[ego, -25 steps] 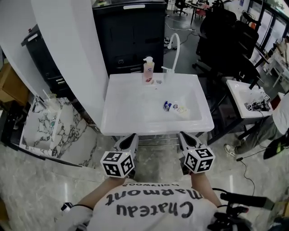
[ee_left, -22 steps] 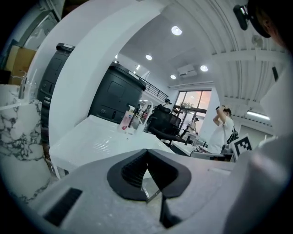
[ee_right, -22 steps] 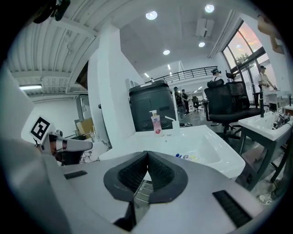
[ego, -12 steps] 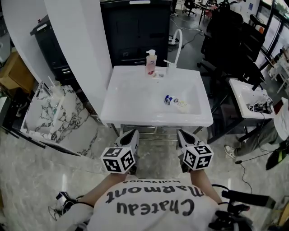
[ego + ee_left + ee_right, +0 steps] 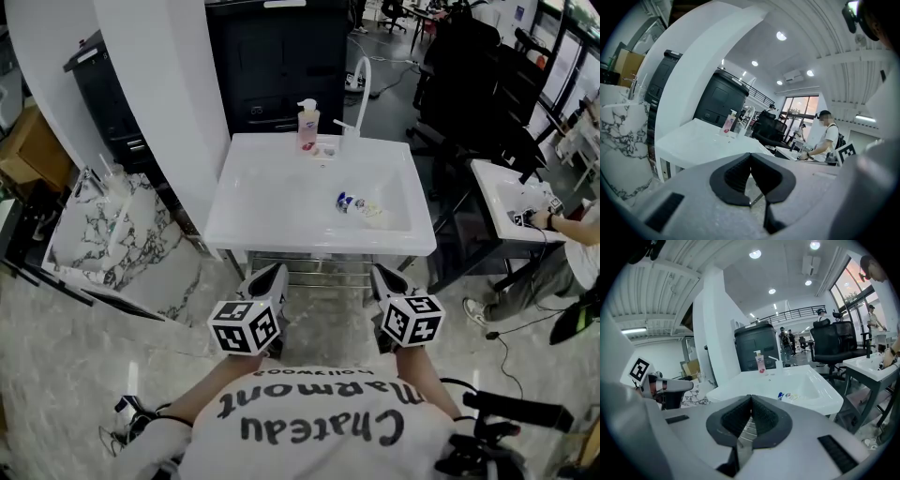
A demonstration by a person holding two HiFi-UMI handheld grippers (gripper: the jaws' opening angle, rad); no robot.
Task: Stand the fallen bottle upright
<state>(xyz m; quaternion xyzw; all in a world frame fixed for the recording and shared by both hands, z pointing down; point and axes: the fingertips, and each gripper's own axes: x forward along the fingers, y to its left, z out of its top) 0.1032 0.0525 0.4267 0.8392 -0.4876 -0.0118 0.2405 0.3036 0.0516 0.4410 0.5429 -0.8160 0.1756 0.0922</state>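
So the fallen bottle is lying on its side in the bowl of the white sink, more or less straight ahead of our right gripper and well apart from it. It's off to the right of our left gripper. Both grippers have their jaws pressed together with nothing between them, and both hang short of the sink's front rim.

The bottle looks small, with a blue cap at the end nearer the left gripper and a pale body with a printed label. We'd guess light plastic, a bit squashy and probably slick. It's round, so it could roll on that smooth glossy basin if we nudge it. We reckon the best hold is across the middle of the body, not the cap, with a gentle squeeze.

Beyond the bottle, at the far rim, there's a pink pump soap dispenser standing upright and a curved white faucet beside it. Behind those sits a black cabinet. Out past the left gripper is a marble-patterned counter.
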